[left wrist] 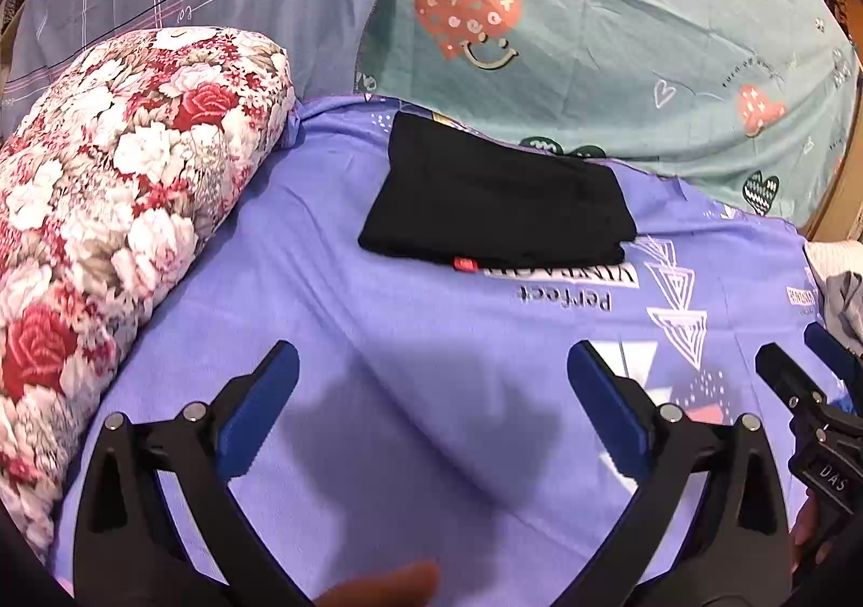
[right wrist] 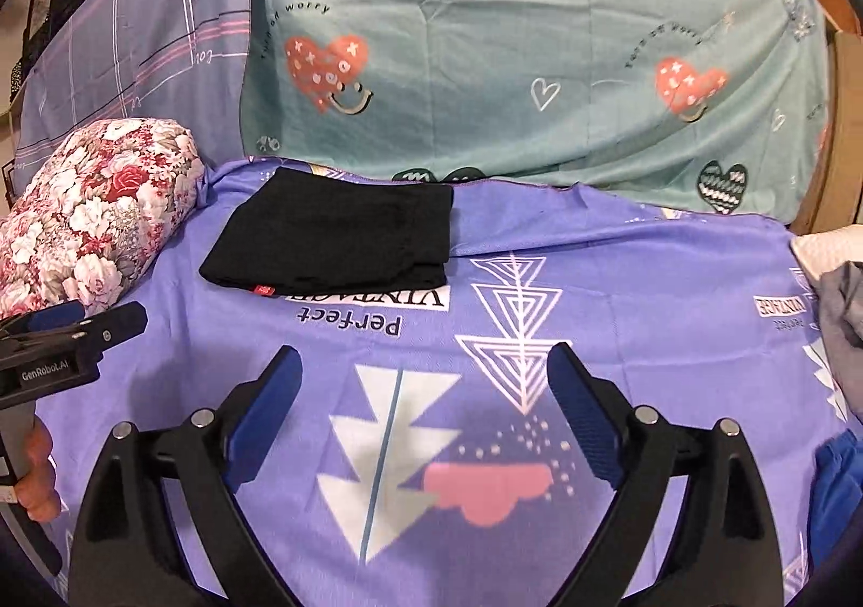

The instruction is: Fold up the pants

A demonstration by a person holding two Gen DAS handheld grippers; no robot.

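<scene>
Both wrist views look obliquely down, side by side, sharing the pants (left wrist: 496, 197) (right wrist: 334, 234).

Grey garment (right wrist: 841, 299) cut off at right edge

The purple sheet (right wrist: 620, 283) bears the words "Perfect VINTAGE", printed upside down as seen, just near of the folded black pants (right wrist: 334, 234), which cover part of the upper line. A second "VINTAGE" box shows at the sheet's far right edge, partly hidden. The teal sheet (right wrist: 539, 40) behind carries a curved line ending in "off worry" over a red heart. The left gripper's body (right wrist: 48, 369) reads "GenRobot.AI". The right gripper's body (left wrist: 825, 472) reads "DAS". The pants' small red tag (left wrist: 464, 264) is too small to read.
</scene>
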